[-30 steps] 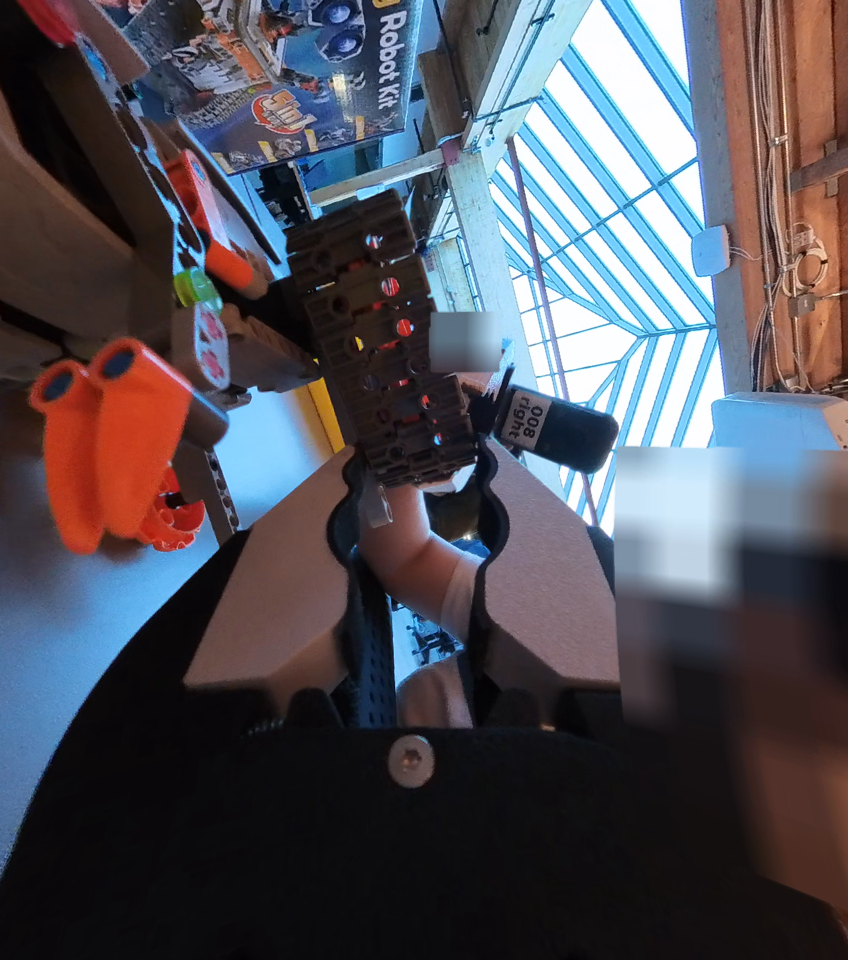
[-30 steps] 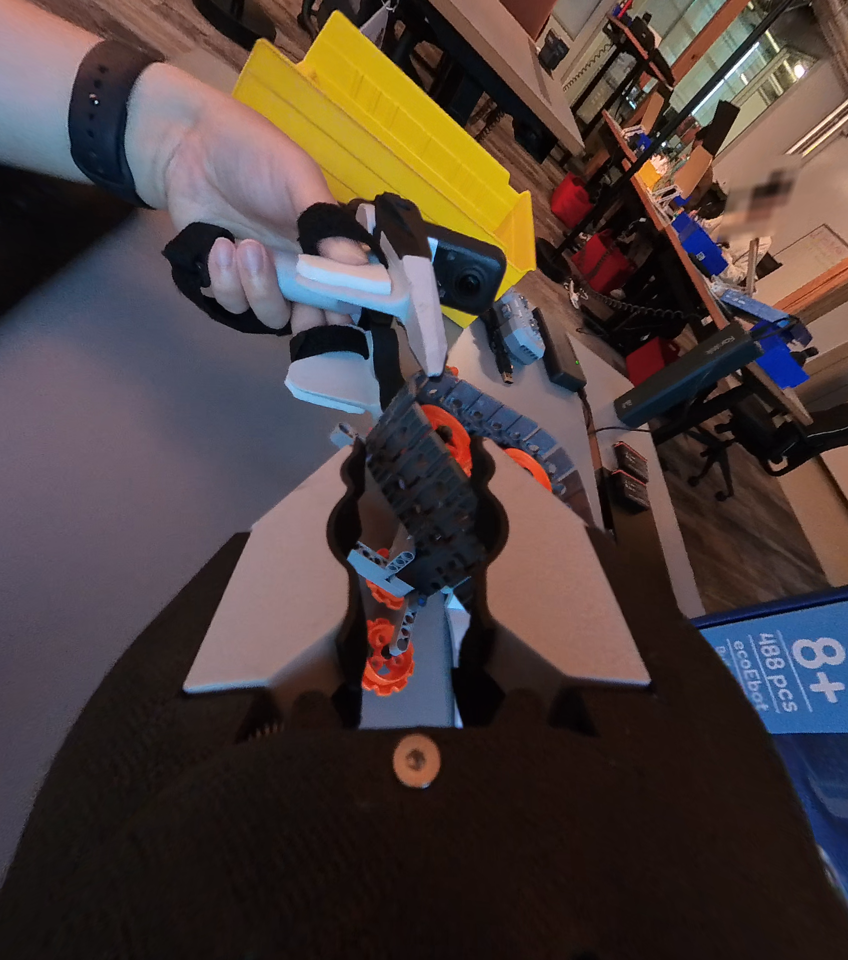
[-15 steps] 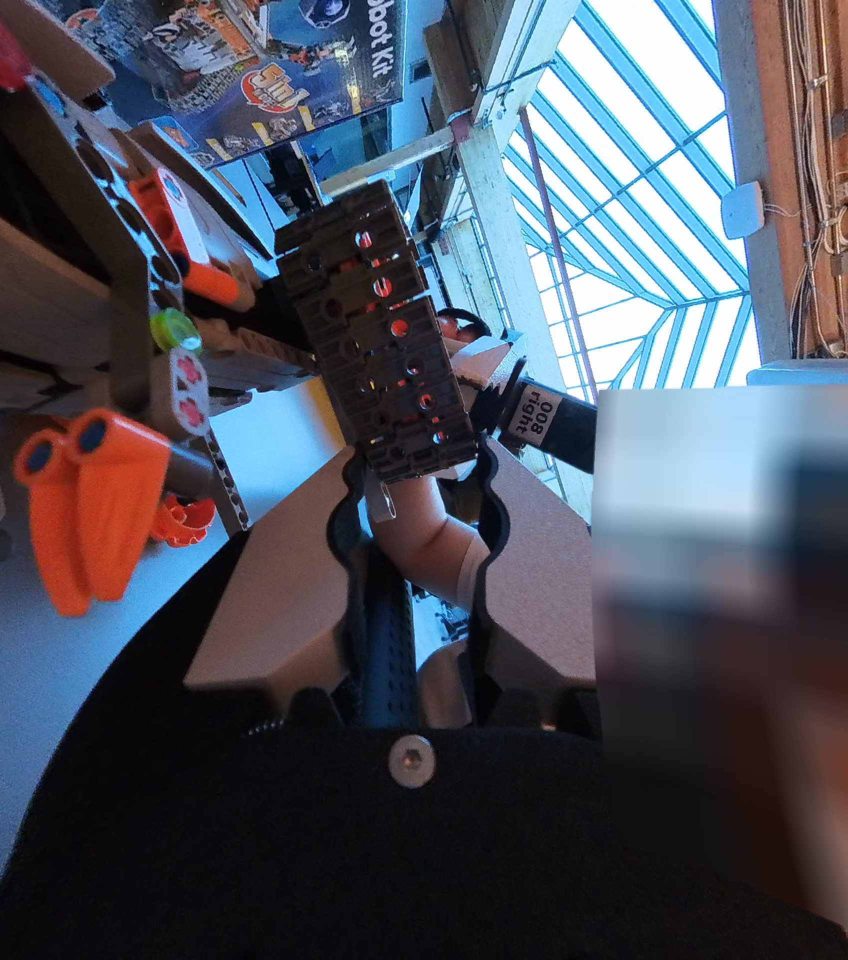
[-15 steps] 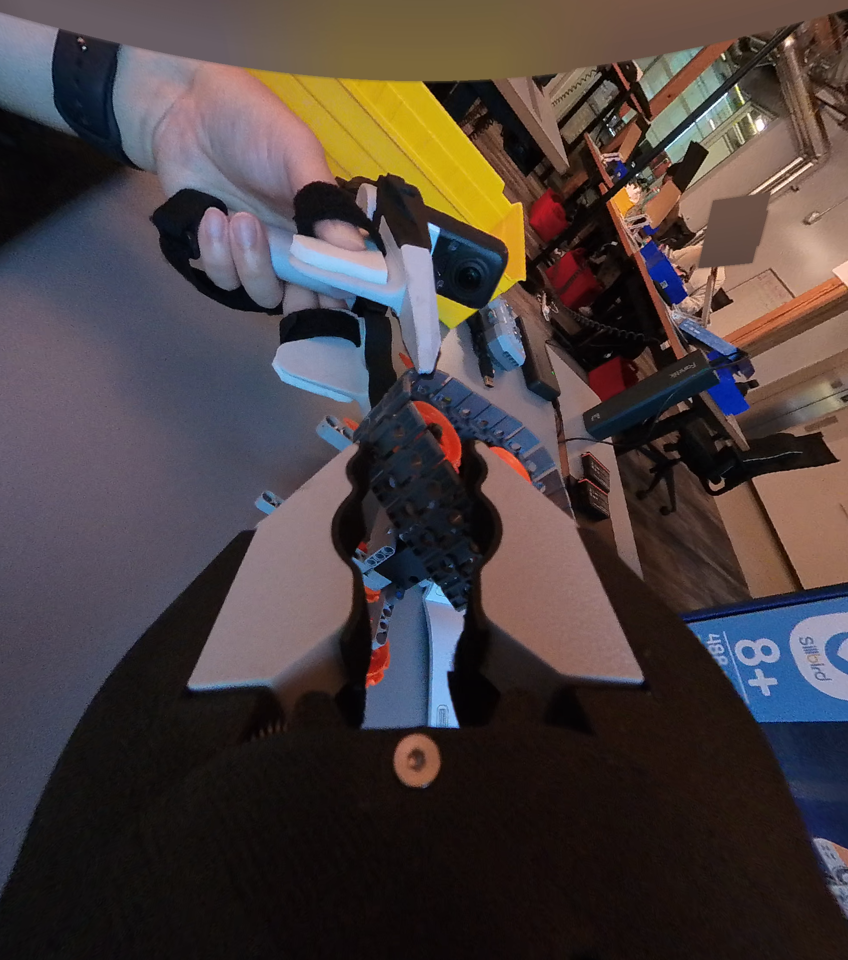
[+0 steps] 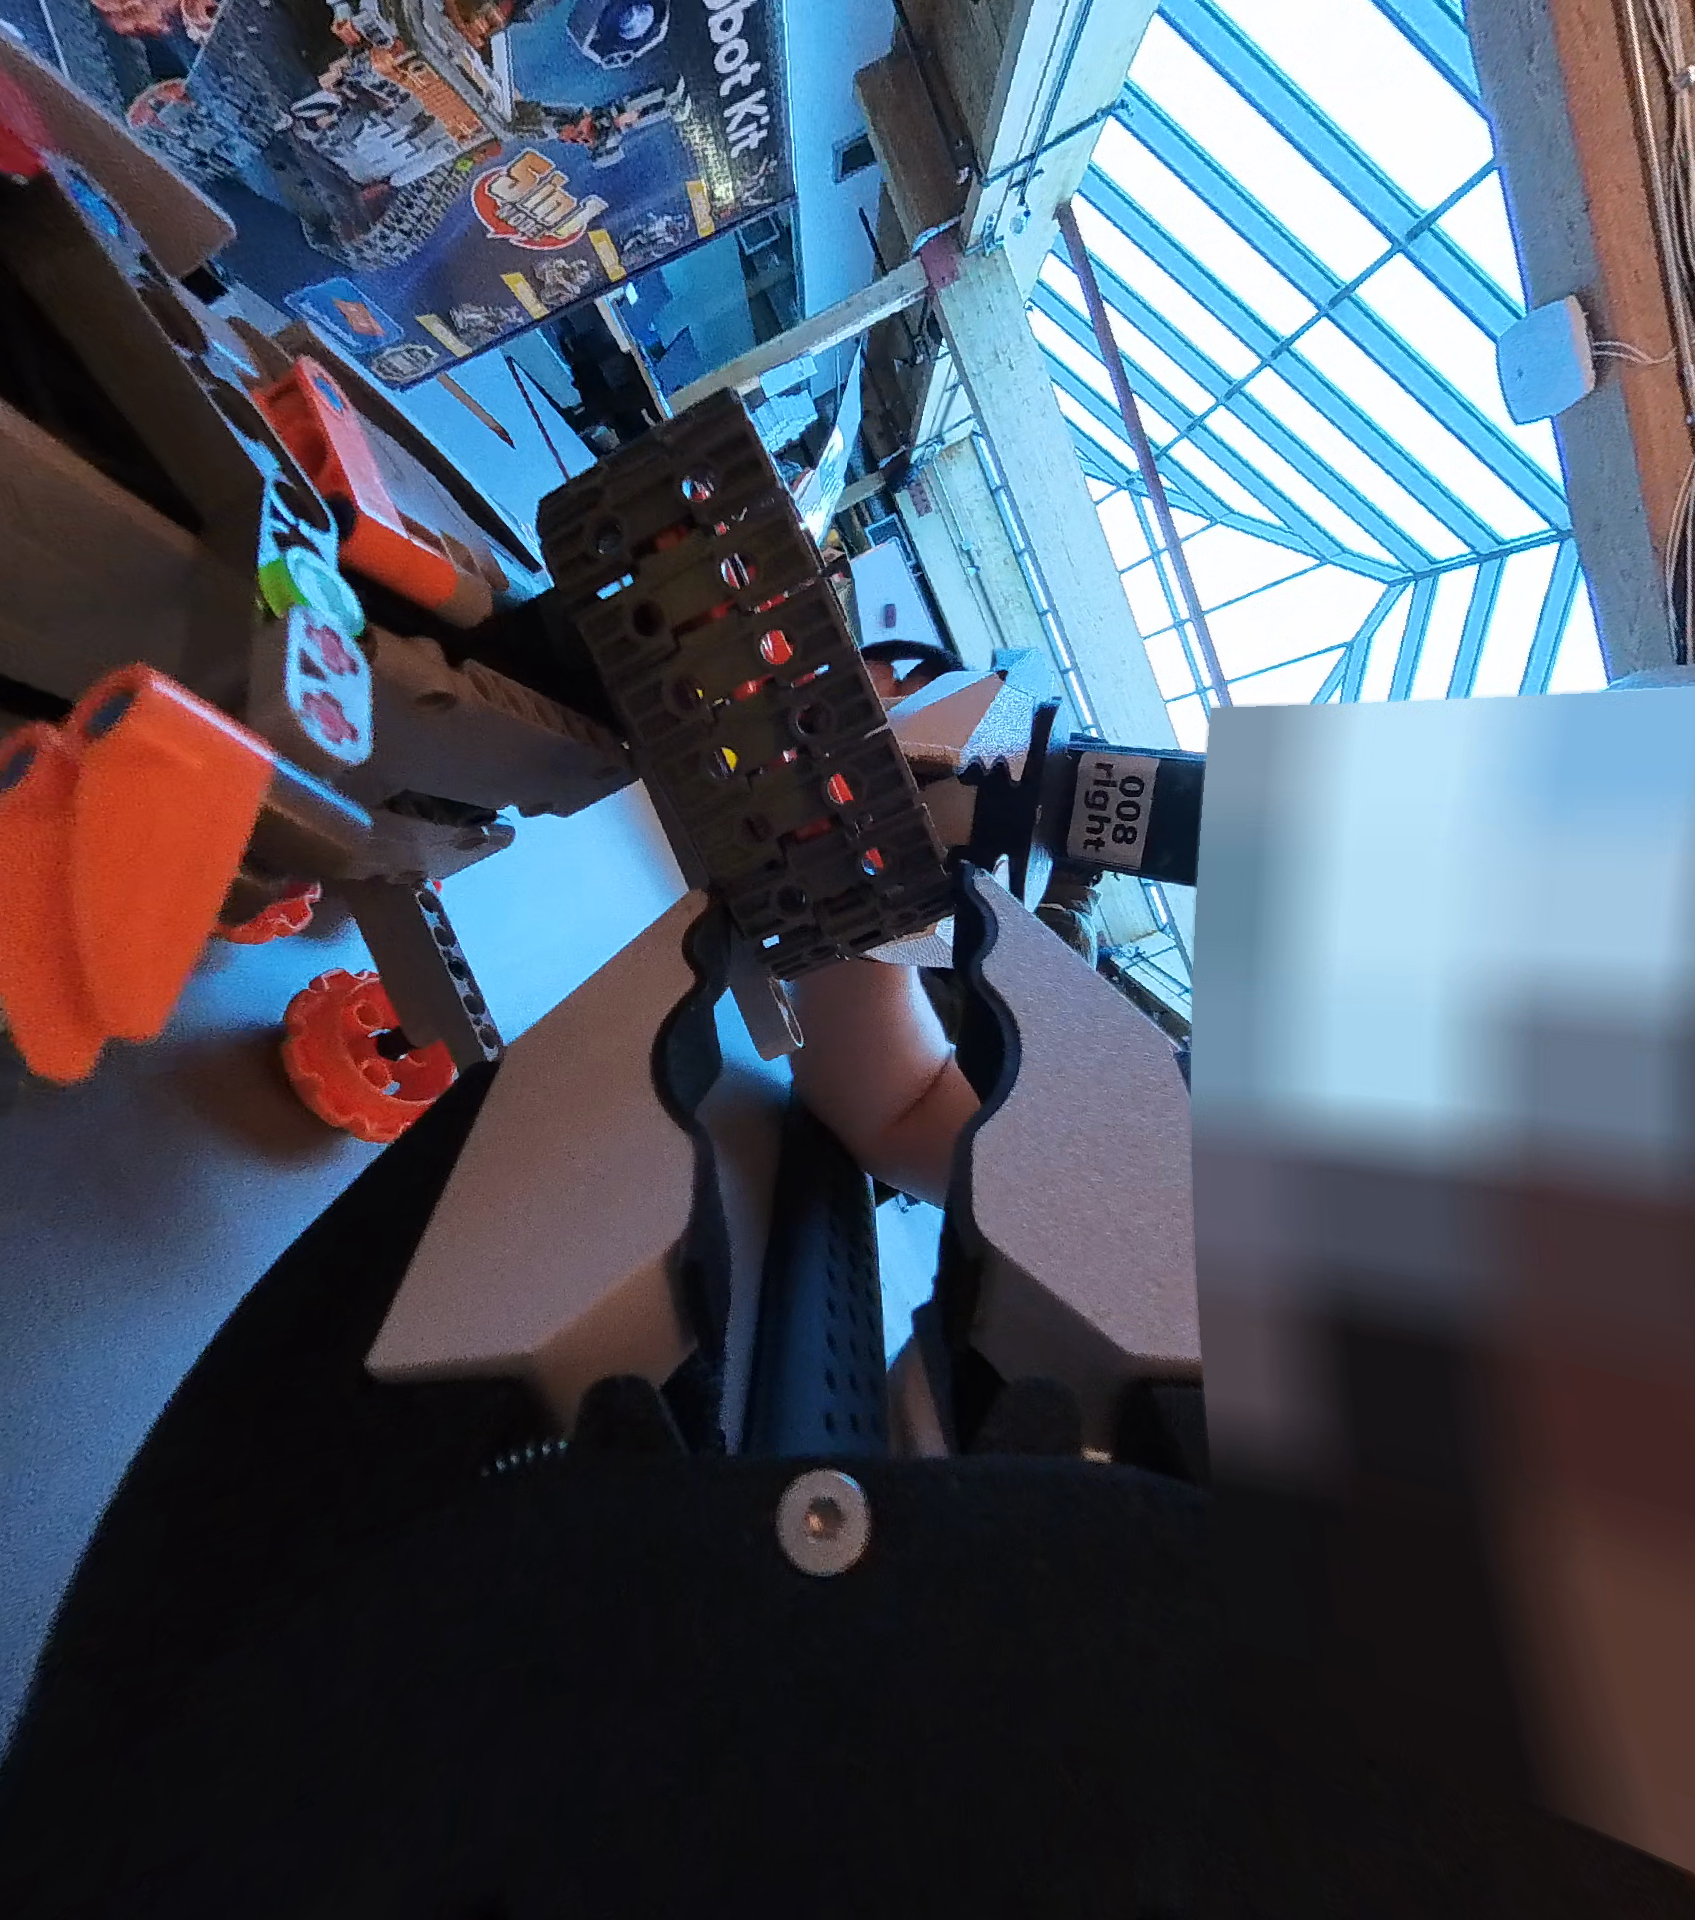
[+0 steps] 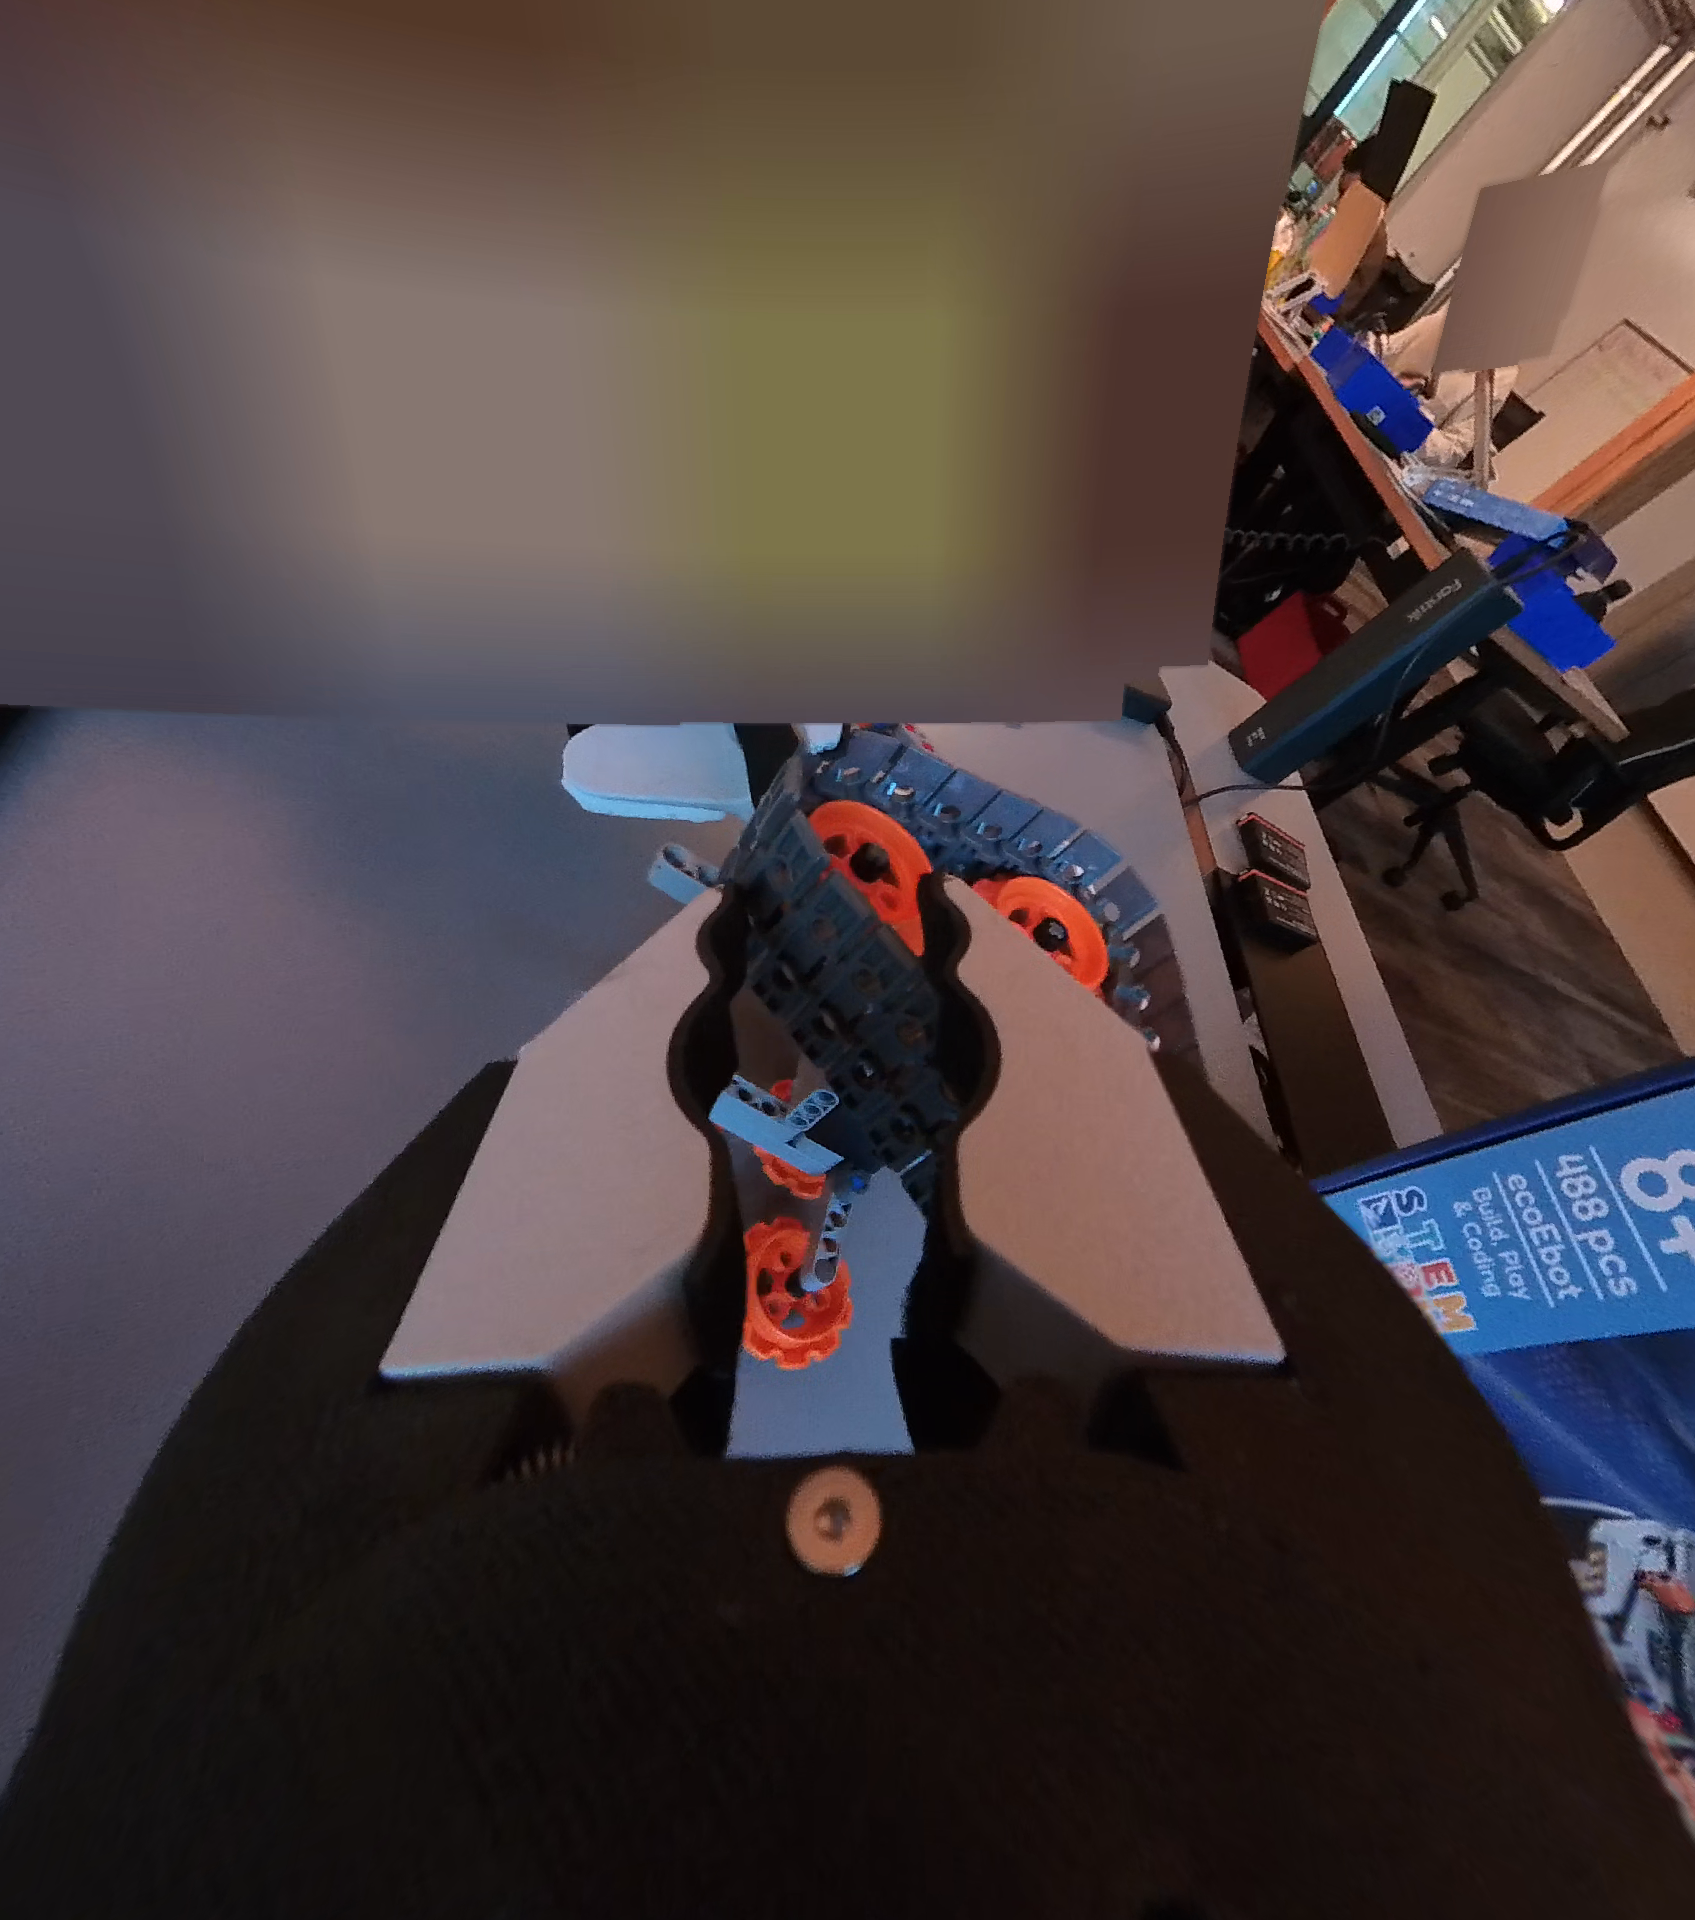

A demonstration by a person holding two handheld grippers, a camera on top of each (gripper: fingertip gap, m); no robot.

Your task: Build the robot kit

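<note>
table: grey top, under everything; 1.
kit box: blue printed carton, R edge of right wrist view, near the model. Left wrist view also shows 1 blue carton, at top; same one or not, can't tell.
model: grey brick-built vehicle w/ orange parts, on L of left wrist view, just beside the left claw; 1. On table or lifted, can't tell.
track: dark linked tread belt, 1 seen; runs round the orange wheels, and both claws meet on it.
left gripper: jaws narrow, tips pinching the near end of the track.
right gripper: jaws narrow, track clamped betw. the fingers; in left wrist view it comes at the belt from the R side.
orange barrels: twin-tube piece on the model, L of track; 1.
orange wheels: 2 inside the belt loop, side by side.
orange gears: 2 small toothed ones low betw. right claw's fingers; the upper one is partly hidden.
grey beam: short holed bar just beside the track, over the gears; 1 clear, a 2nd end pokes out higher up.
</note>
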